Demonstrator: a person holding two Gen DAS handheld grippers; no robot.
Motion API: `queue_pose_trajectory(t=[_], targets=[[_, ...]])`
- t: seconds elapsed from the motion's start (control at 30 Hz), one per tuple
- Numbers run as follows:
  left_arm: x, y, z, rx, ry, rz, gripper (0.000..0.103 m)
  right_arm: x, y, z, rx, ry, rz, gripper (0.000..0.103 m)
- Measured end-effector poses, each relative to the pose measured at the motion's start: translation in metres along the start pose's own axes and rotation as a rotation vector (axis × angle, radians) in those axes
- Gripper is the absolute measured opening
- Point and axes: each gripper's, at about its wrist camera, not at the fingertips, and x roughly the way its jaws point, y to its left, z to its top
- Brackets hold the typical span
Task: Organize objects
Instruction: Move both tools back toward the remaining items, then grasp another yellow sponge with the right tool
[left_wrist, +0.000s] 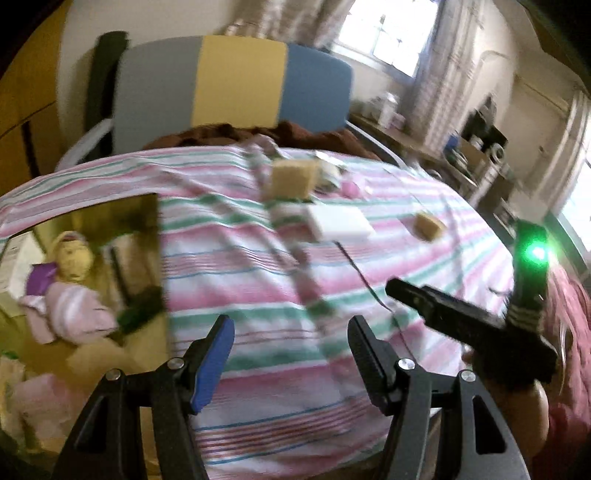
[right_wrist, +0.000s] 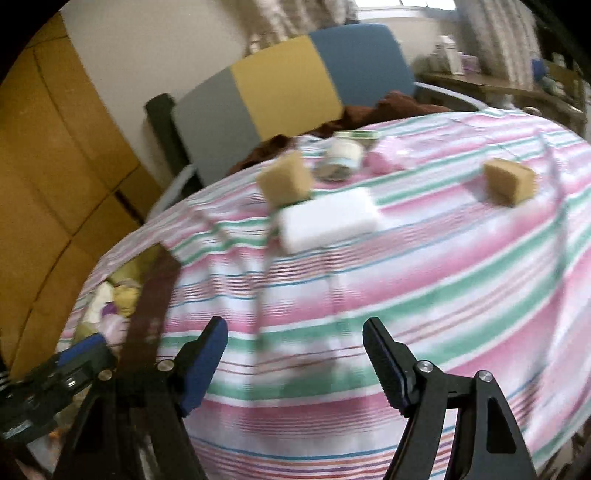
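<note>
Both the left gripper (left_wrist: 291, 354) and right gripper (right_wrist: 295, 356) stood apart, empty; sponges (right_wrist: 284, 182) and white block (right_wrist: 328, 218) lay far on the bed (right_wrist: 443, 295) (unsorted), box (left_wrist: 147, 206) at left partly filled.

A bed sheet (right_wrist: 424, 295) striped in pink, white and green with thin blue lines. On it lie a white foam block (right_wrist: 328, 218), two tan sponges (right_wrist: 286, 179) (right_wrist: 509, 181) and a pale pink roll (right_wrist: 386, 157). The headboard (right_wrist: 295, 77) has grey, yellow and blue panels. A dark brown blanket (right_wrist: 369, 110) is bunched beneath it.
</note>
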Motion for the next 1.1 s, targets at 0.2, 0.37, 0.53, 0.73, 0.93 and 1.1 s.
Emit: queue_pose_trajectory(t=[0.2,0.37,0.53,0.73,0.93,1.1], targets=[[0.018,-0.027,-0.005,0.072,0.065,-0.033,0.065,0.002,-0.062,0.01,-0.012,-0.03,-0.107,0.081],[0.031,-0.041,-0.003,0.106,0.1,-0.047,0.065,0.007,-0.127,0.053,0.0,-0.09,-0.234,0.086],[0.044,-0.049,0.003,0.112,0.123,-0.04,0.065,0.018,-0.17,0.103,0.034,-0.133,-0.322,0.092],[0.059,-0.051,0.015,0.13,0.15,-0.013,0.065,0.049,-0.198,0.137,0.066,-0.118,-0.328,0.093],[0.085,-0.049,0.043,0.123,0.144,0.016,0.065,0.061,-0.203,0.136,0.074,-0.099,-0.283,0.067],[0.114,-0.052,0.077,0.122,0.109,0.045,0.065,0.054,-0.192,0.123,0.059,-0.111,-0.265,0.062]])
